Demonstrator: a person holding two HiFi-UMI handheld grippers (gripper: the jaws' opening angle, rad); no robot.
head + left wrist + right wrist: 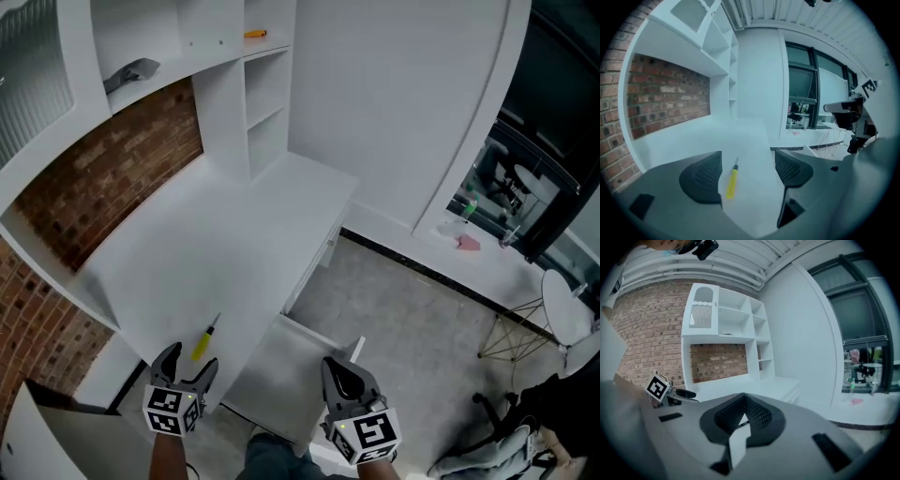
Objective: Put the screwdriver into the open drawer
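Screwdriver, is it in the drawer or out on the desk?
Out: the screwdriver lies flat on the desk, ahead of the open left gripper.

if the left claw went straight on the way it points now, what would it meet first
The left claw, open, would likely meet the yellow screwdriver lying on the white desk just ahead, though depth is unclear.

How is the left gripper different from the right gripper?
The left gripper has its fingers wide apart; the right gripper has them shut together. The yellow screwdriver lies between the left gripper's fingers; the right gripper holds nothing. Both have black fingers and a marker cube.
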